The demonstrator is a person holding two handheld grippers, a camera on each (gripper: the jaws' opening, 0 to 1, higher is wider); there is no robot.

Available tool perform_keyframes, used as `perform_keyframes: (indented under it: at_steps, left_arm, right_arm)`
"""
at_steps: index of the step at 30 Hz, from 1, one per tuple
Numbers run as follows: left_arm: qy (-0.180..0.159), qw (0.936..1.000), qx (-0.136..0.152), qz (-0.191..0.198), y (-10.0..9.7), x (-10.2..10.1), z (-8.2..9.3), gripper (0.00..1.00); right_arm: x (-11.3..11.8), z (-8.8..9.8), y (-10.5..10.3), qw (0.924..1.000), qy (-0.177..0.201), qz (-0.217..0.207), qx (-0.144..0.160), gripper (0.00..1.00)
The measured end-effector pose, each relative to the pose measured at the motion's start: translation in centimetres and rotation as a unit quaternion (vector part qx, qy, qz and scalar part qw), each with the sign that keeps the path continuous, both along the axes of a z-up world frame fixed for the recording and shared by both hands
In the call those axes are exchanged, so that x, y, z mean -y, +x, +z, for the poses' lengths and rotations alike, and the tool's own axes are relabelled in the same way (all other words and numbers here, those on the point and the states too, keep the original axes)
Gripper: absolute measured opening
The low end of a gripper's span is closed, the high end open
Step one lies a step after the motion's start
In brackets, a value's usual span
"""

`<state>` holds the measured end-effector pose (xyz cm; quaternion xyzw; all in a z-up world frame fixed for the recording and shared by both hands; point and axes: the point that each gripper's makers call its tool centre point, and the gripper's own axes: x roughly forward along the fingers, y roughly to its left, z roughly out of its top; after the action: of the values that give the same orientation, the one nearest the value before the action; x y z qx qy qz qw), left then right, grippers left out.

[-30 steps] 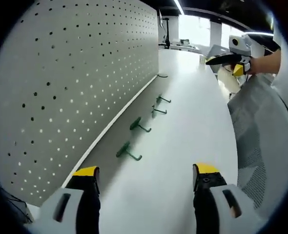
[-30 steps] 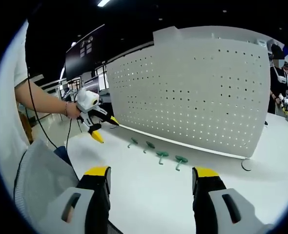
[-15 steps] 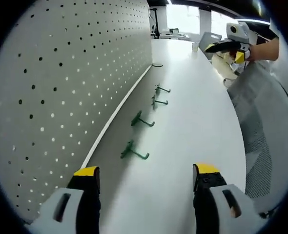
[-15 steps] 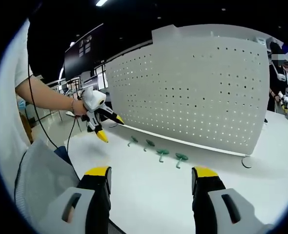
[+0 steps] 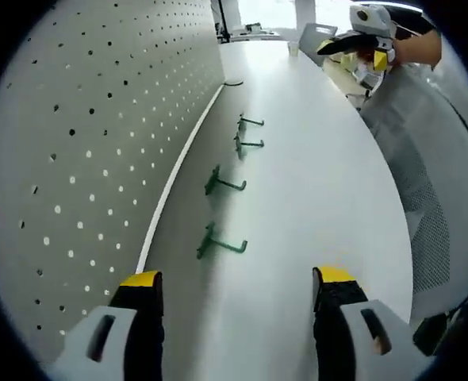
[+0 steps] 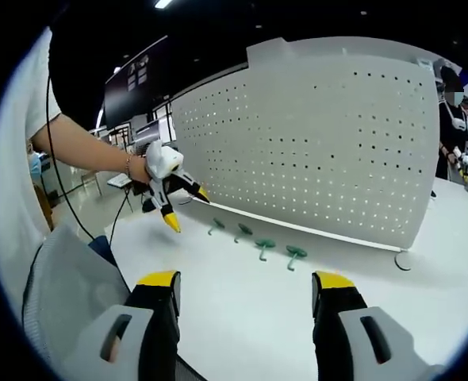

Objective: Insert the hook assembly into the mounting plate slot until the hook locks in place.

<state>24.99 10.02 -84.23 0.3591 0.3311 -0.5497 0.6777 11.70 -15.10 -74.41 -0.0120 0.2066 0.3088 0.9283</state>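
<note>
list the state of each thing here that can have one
left tongs: open, holding nothing
right tongs: open, holding nothing
four green hooks: lying loose on the white table, in a row beside the pegboard
pegboard: upright, no hook mounted

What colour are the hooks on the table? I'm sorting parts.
Green hooks, clearest in the left gripper view.
</note>
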Motion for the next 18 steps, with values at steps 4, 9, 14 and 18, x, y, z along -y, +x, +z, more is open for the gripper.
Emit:
perform_keyframes:
  at_steps: [4, 9, 14, 18]
  left_arm:
    - [0.008, 0.9998, 0.004, -0.015, 0.5, 0.3, -0.2, 0.77]
    - [0.034, 0.9983, 0.006, -0.047, 0.7, 0.4, -1.0, 0.76]
    - [0.048, 0.9966, 0.002, -0.066, 0.9, 0.6, -1.5, 0.77]
    - [0.064, 0.9940, -0.001, -0.089, 1.0, 0.8, -1.9, 0.76]
  right_arm:
    - [0.1, -0.1, 0.0, 1.0000, -0.003, 0.000, -0.001, 0.65]
    - [0.2, -0.2, 0.1, 1.0000, -0.004, -0.001, -0.002, 0.65]
    - [0.1, -0.4, 0.1, 1.0000, -0.006, 0.000, -0.004, 0.65]
    - [0.0, -0.5, 0.1, 0.9999, -0.008, 0.003, -0.006, 0.65]
